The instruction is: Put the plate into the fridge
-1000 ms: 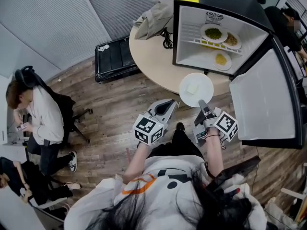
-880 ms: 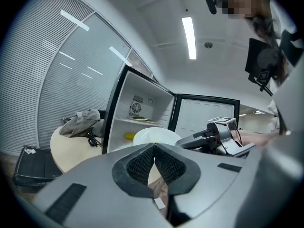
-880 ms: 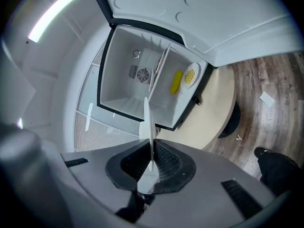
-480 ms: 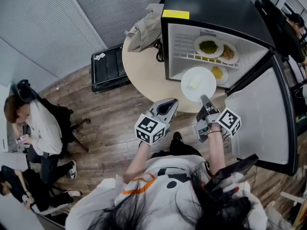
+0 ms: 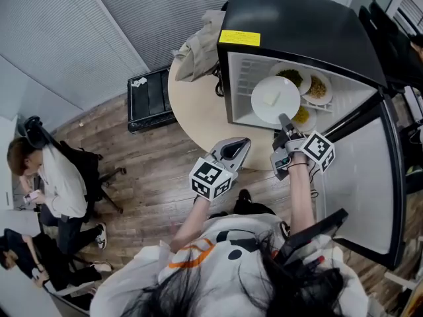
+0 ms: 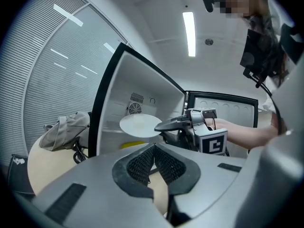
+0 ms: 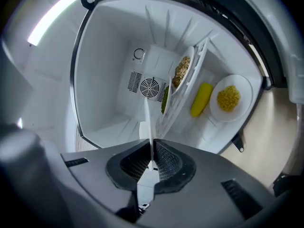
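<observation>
1. Your right hand-held gripper [image 7: 152, 151] is clamped on the near rim of the white plate [image 7: 148, 115]. The rim sits between the pads, and the jaws are almost together.
2. The plate reaches straight out past the jaw tips, away from you. In the right gripper view you see it edge-on, as a thin line.
3. In the head view the plate lies flat and face up, with a small pale piece [image 5: 269, 100] on it. It is round, so it has no long axis.
4. It hangs in the air at the mouth of the open fridge [image 5: 297, 25]. You cannot tell whether its far edge has passed the frame.
5. Inside, 2 plates of food [image 5: 291, 76] sit on the wire shelf [image 7: 190, 84]. Below it are 1 plate of yellow food [image 7: 229, 99] and a yellow piece [image 7: 201, 99].
6. Your left hand-held gripper [image 5: 243, 142] has its jaws pressed together on nothing. It sits just to the lower left of the plate, at the edge of the round bench [image 5: 195, 104].
</observation>
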A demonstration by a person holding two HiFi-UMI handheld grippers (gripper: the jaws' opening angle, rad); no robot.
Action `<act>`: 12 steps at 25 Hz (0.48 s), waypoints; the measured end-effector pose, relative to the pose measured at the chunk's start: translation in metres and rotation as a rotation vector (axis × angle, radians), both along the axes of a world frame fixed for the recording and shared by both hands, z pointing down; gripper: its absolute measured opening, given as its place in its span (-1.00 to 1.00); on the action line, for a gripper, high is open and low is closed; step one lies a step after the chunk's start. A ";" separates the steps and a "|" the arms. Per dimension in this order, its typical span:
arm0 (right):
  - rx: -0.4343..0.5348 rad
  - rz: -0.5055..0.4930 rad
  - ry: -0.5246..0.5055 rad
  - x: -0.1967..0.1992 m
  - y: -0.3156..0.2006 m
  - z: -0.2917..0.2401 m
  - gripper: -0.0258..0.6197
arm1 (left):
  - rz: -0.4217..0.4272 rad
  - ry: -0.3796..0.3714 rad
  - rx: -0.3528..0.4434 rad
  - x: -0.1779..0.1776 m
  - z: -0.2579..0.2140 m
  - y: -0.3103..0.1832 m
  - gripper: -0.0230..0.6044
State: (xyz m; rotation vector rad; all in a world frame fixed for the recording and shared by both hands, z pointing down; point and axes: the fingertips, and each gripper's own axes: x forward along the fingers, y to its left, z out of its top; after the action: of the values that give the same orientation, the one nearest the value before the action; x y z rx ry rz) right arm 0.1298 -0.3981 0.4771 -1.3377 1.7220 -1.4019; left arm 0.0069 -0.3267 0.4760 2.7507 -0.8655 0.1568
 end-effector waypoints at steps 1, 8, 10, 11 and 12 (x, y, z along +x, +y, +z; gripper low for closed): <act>0.002 -0.003 0.000 -0.001 -0.008 -0.001 -0.84 | -0.004 -0.002 -0.002 0.000 0.001 -0.003 -0.89; 0.001 -0.037 0.011 -0.009 -0.053 -0.002 -0.84 | -0.030 -0.008 -0.011 -0.001 0.003 -0.019 -0.89; -0.003 -0.043 0.011 -0.012 -0.062 -0.002 -0.84 | -0.038 -0.008 -0.013 -0.002 0.004 -0.023 -0.89; -0.003 -0.046 0.011 -0.014 -0.066 -0.002 -0.84 | -0.041 -0.008 -0.014 -0.002 0.004 -0.025 -0.89; -0.004 -0.048 0.011 -0.015 -0.070 -0.001 -0.84 | -0.043 -0.009 -0.014 -0.002 0.005 -0.027 -0.89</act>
State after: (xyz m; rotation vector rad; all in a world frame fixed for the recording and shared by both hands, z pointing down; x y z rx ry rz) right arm 0.1151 -0.4682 0.4758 -1.3169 1.7702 -1.4272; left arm 0.0052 -0.3537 0.4807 2.7178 -0.9212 0.1665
